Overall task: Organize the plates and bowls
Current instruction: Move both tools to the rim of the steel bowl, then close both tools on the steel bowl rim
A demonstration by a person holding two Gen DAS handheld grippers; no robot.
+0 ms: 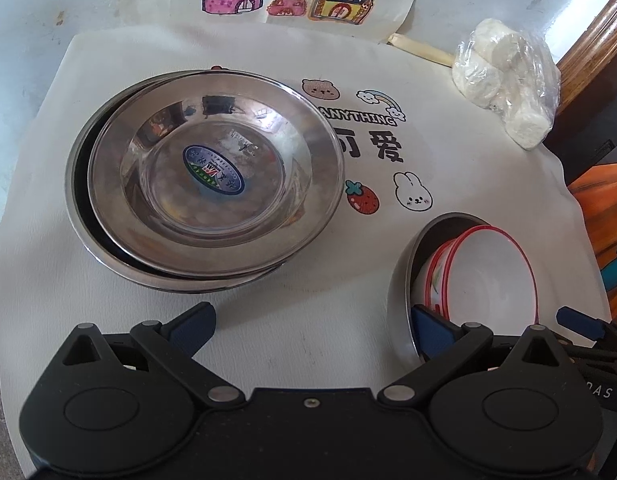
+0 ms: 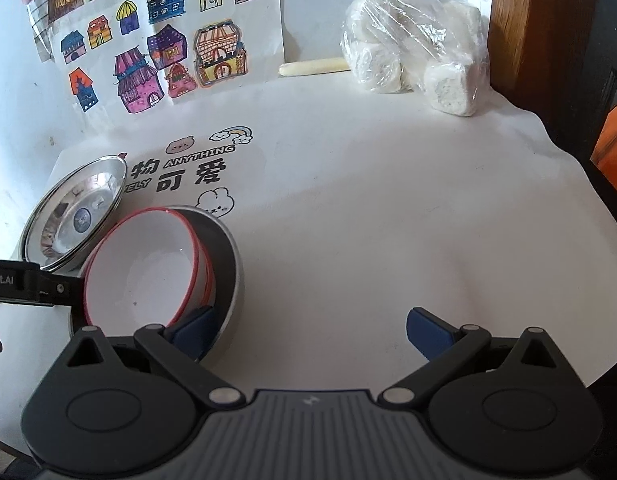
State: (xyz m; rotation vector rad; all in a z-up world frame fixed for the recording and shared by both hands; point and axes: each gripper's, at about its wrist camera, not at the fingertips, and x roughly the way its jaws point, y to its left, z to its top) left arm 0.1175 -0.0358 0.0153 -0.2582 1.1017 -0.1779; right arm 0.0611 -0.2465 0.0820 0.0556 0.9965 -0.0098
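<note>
Both tongs stand wide apart and empty over the white printed cloth point(image 2: 388, 208). The left gripper point(image 1: 312, 320) faces a stack of two round stainless-steel plates point(image 1: 212, 176) lying straight ahead and a little to its left, the upper plate shifted right so that a dark crescent of the lower one shows on the left. The round steel bowl point(image 1: 400, 292) sits at the right fingertip of that gripper, near enough that the blue pad overlaps its rim in the picture; whether they touch cannot be told. Nested in it are two white bowls with red rims point(image 1: 488, 276), tilted toward the right. For the right gripper point(image 2: 310, 330) the same steel bowl point(image 2: 230, 264) lies ahead on its left, its left pad at the bowl's wall, and the plates point(image 2: 76, 220) beyond. Being round, none has a long axis; the bowls lie between the two tongs, and the plates are nearer the left. A clear bag of white lumps point(image 2: 412, 52) rests far ahead to the right.
</note>
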